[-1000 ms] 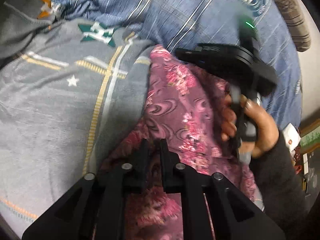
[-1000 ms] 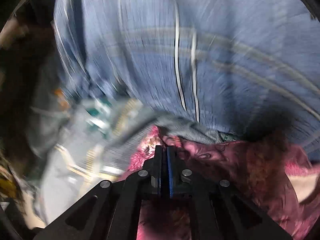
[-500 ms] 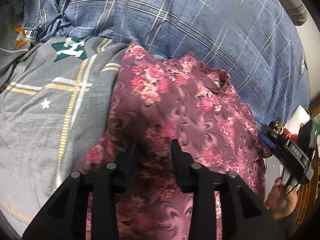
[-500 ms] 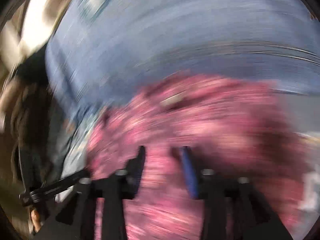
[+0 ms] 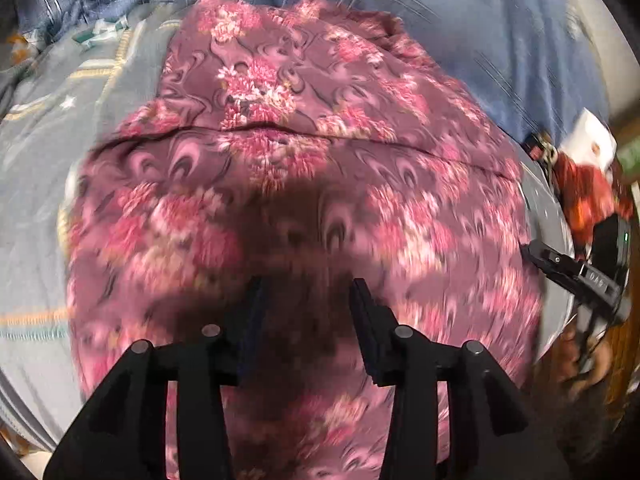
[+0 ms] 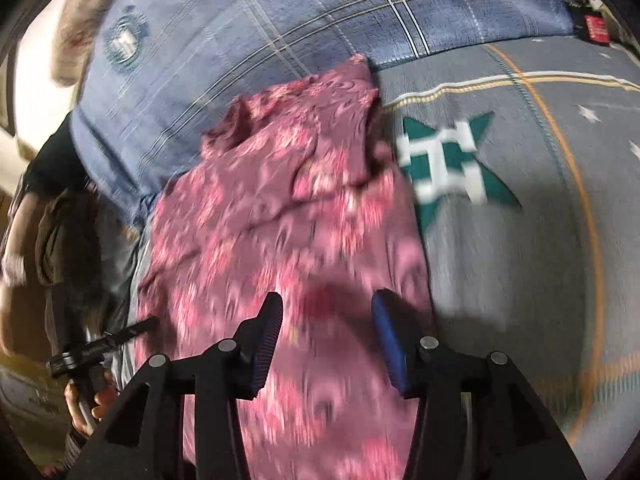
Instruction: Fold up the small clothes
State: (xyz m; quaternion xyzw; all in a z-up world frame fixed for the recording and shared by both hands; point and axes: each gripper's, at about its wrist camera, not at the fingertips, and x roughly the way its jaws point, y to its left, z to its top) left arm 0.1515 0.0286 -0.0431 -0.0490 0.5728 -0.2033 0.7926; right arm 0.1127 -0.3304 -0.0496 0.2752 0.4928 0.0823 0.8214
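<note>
Grey bedspread (image 6: 520, 280) bears pink garment (image 5: 320, 160); both claws (image 5: 306, 308) (image 6: 326, 320) angled down, parted.

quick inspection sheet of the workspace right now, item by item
surface: grey bedspread with a green star emblem, blue plaid blanket behind it
job's things: pink floral garment lying on the bedspread, one fold crease across it, nothing gripping it
clutter: red patterned item and white card at the bed edge
grippers: left gripper and right gripper over the garment, jaws apart, having just been opening, fabric below them, not pinched
cables: nothing seen
surroundings: blurred, a hand on the left gripper's handle
</note>
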